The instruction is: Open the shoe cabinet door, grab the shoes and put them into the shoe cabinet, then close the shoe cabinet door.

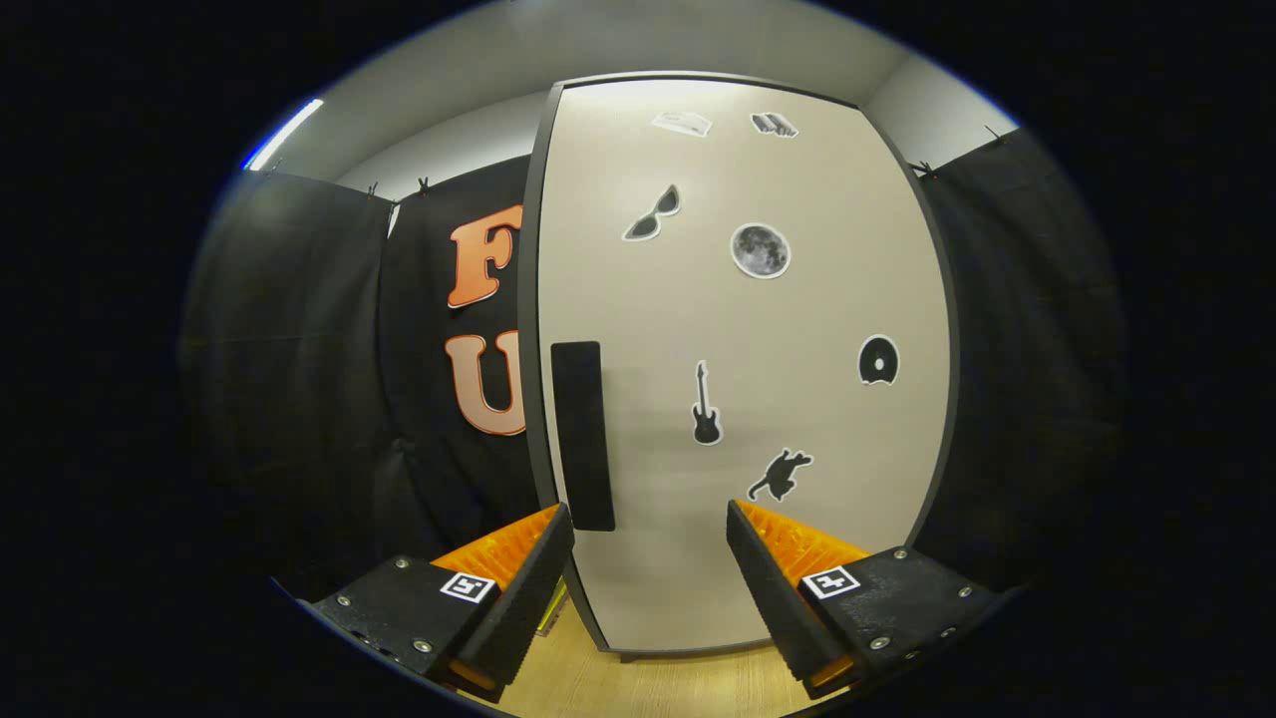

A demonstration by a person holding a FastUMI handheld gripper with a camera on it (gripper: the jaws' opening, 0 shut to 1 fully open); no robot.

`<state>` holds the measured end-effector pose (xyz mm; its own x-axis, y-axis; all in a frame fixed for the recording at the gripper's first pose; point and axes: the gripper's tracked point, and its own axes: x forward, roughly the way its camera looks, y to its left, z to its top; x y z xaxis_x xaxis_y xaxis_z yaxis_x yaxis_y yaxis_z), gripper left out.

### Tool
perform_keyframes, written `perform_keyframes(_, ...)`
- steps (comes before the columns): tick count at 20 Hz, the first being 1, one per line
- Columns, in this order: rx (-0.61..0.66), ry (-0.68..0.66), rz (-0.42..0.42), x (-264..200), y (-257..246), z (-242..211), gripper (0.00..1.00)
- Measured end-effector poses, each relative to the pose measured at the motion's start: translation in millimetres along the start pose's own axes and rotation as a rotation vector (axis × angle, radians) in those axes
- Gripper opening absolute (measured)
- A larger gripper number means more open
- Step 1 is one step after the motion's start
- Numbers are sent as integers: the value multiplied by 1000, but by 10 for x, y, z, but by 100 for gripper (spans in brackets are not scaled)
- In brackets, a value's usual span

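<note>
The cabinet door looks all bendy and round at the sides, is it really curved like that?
Probably not: in the gripper view the fisheye lens bows the cabinet door at its edges. The light is even, with a bright strip up by the ceiling and a soft shadow beside the dark handle. The stickers look sharp. The gripper is open, with its fingers just before the door.

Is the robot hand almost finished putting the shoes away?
Nothing looks done yet. The shoe cabinet door is shut. The gripper is open and holds nothing, facing the door with its black handle just beyond its left finger. Opening the door, loading shoes and closing it are all left.
</note>
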<state>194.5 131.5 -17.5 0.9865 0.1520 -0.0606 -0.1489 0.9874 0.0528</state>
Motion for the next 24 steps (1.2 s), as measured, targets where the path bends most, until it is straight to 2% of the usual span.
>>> perform_keyframes(7, -35, -27, -81, -771, -394, 116, 96)
perform_keyframes(14, -70, -43, -117, -1487, -555, 133, 96)
perform_keyframes(24, -73, -66, -148, -2014, -593, 218, 96)
